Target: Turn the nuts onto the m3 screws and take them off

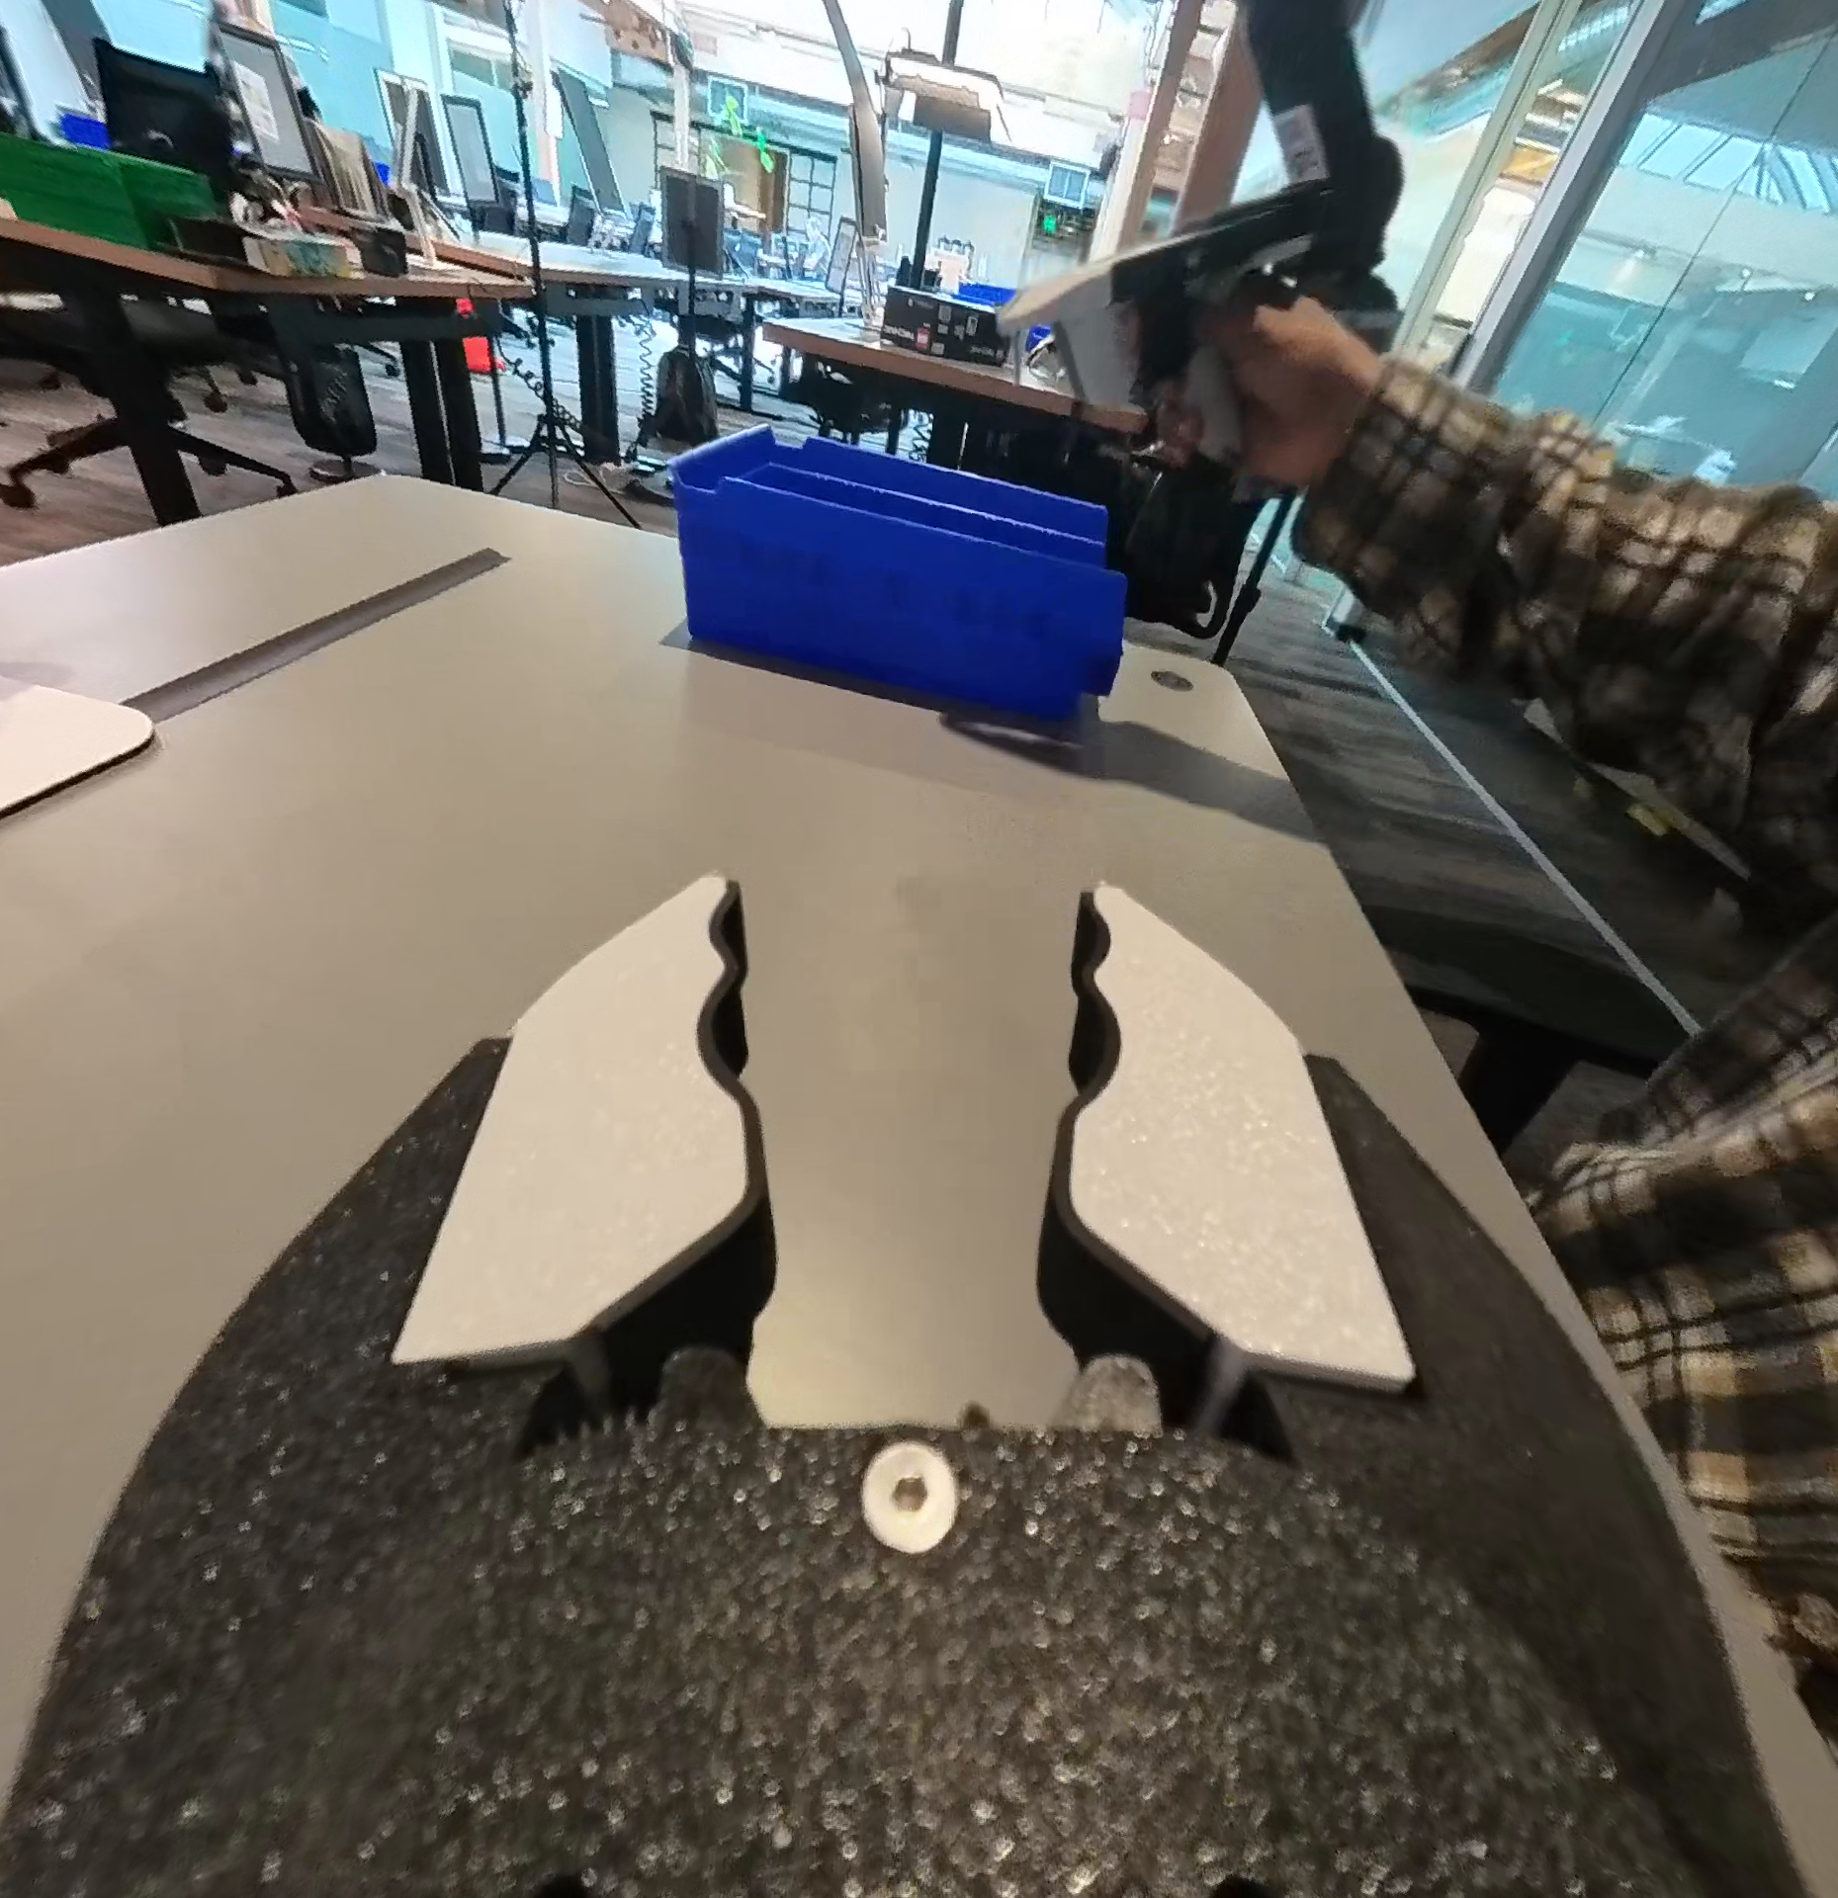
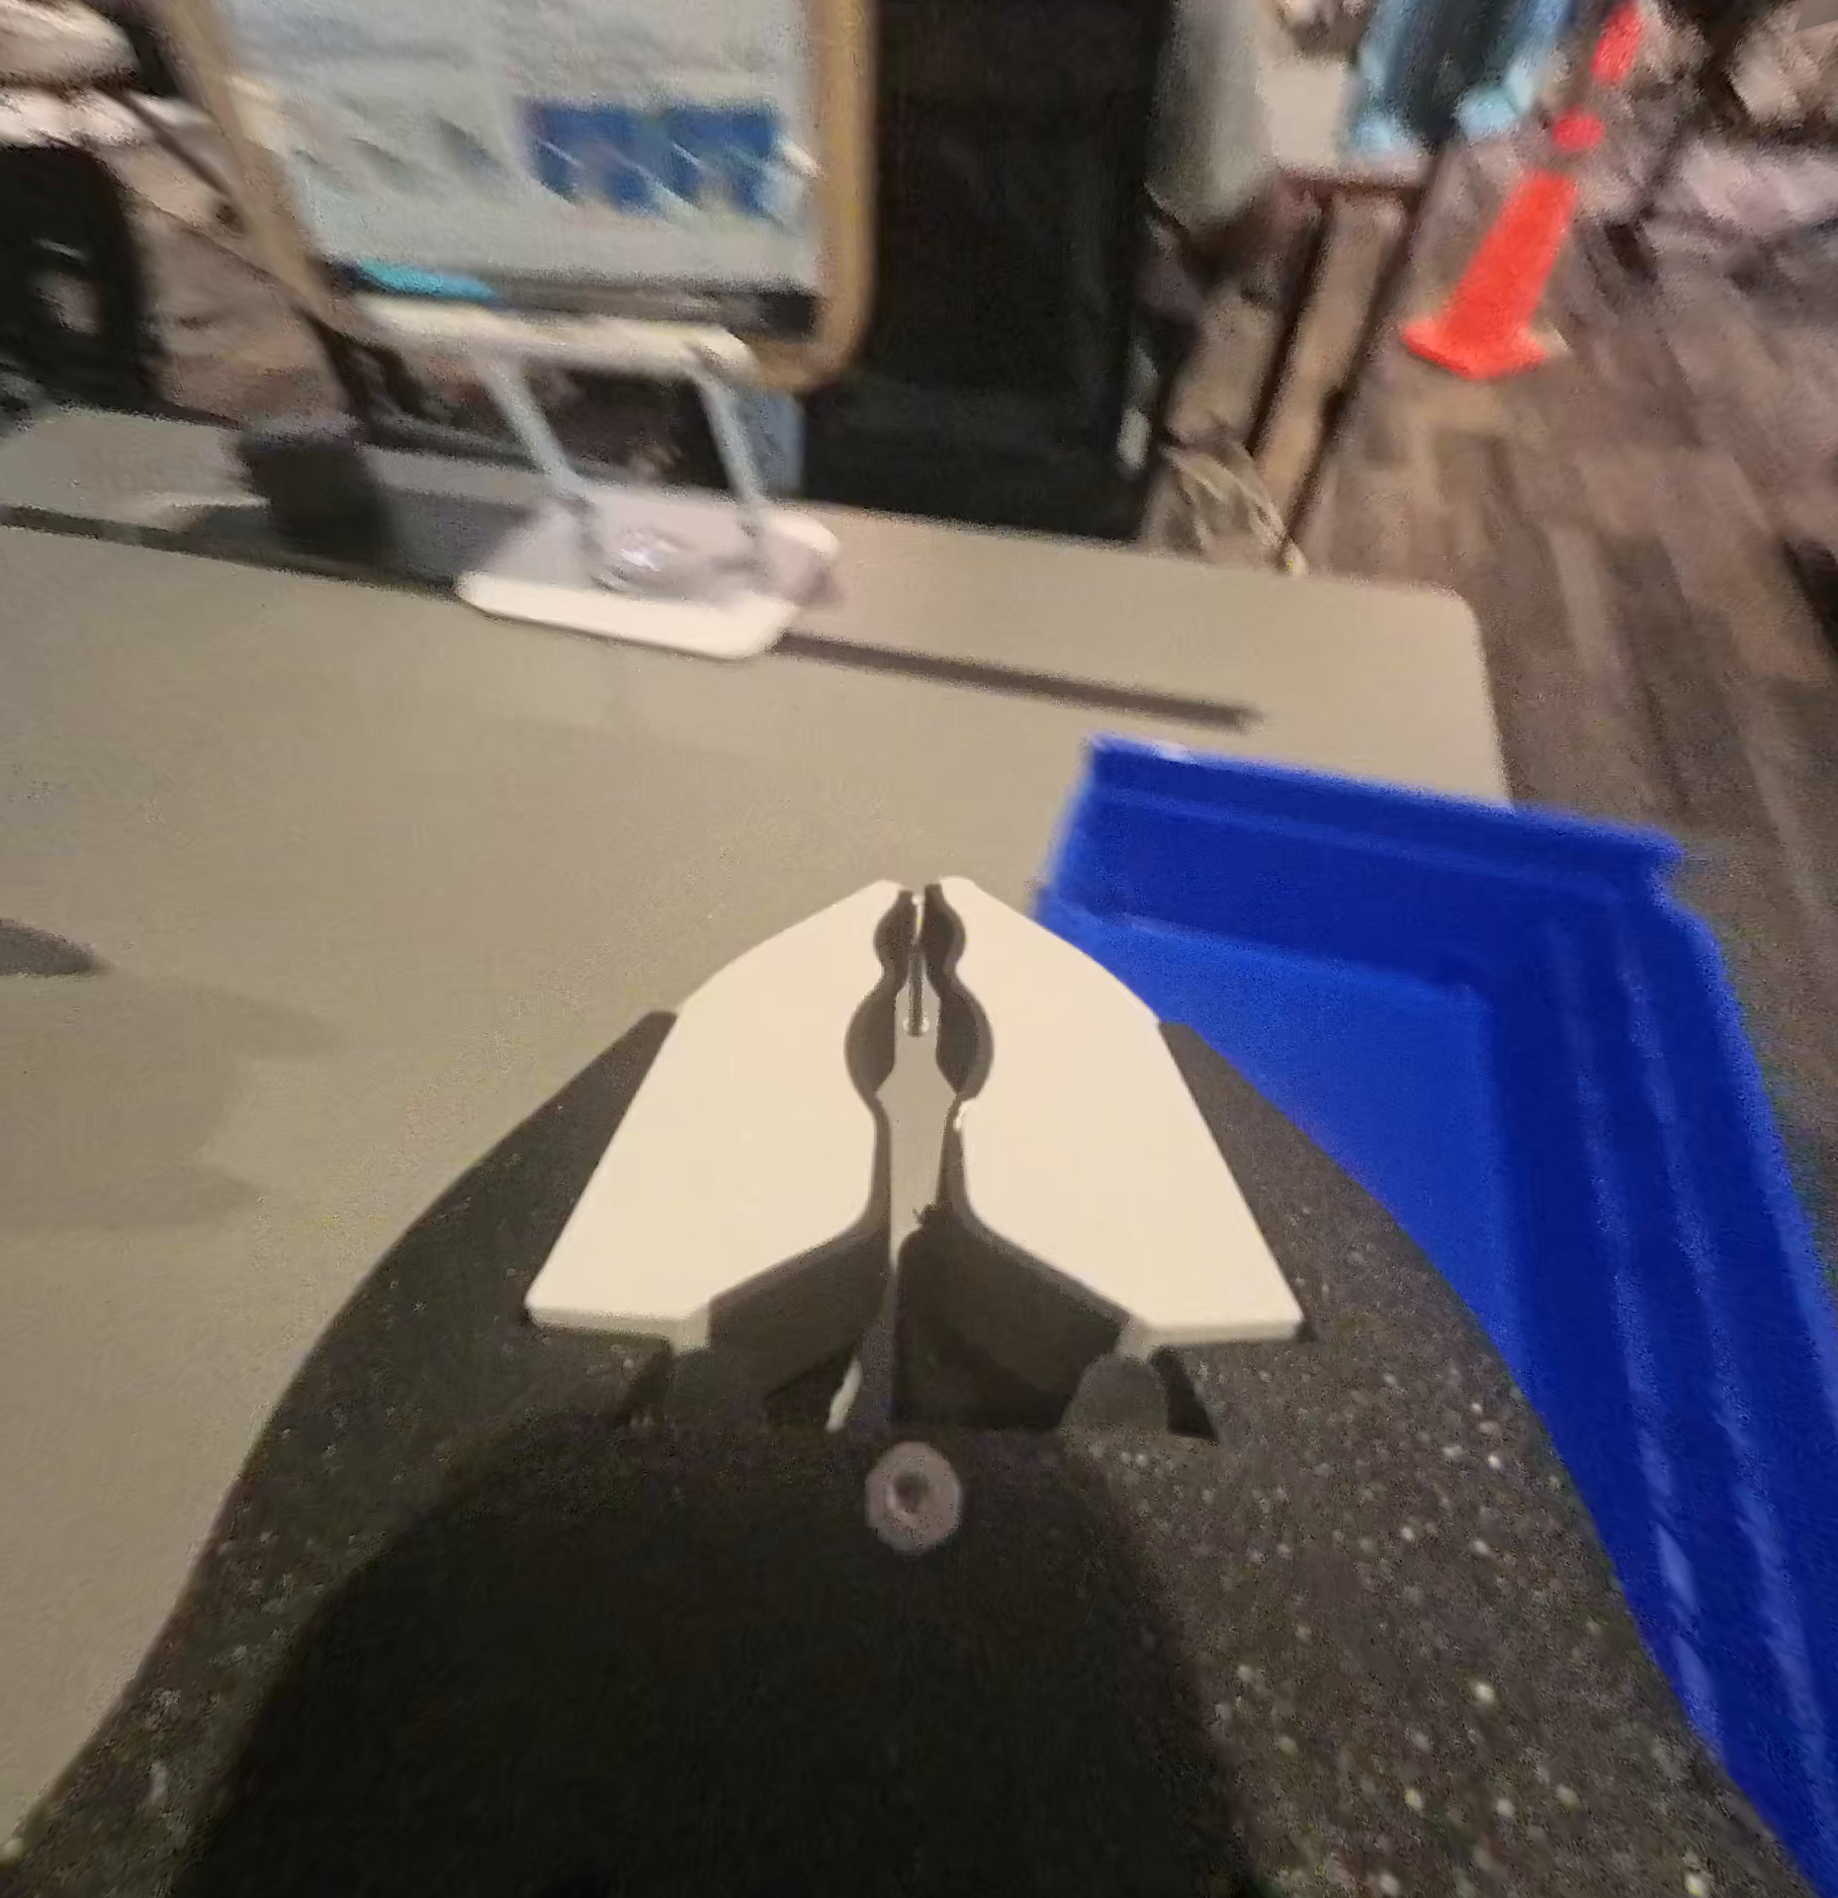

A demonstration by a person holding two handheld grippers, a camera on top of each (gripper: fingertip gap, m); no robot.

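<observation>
Grey table (image 1: 483, 924) shows bare between the left gripper (image 1: 906, 904) fingers, which stand wide apart, holding nothing. The right gripper (image 2: 920, 891) is clenched, tips nearly touching, pinching a thin screw (image 2: 914, 991) lengthwise between its fingers, just beside a blue bin (image 2: 1510, 1078). No nut can be made out.

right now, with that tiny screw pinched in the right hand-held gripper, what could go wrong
1. The right hand-held gripper is shut on a thin screw held only near the fingertips; it could tilt or slip out, perhaps onto the grey table.
2. The right wrist view is motion-blurred, so a fast move may jolt the screw loose.
3. The left hand-held gripper is open and empty with no nut in view, so threading cannot start yet.
</observation>
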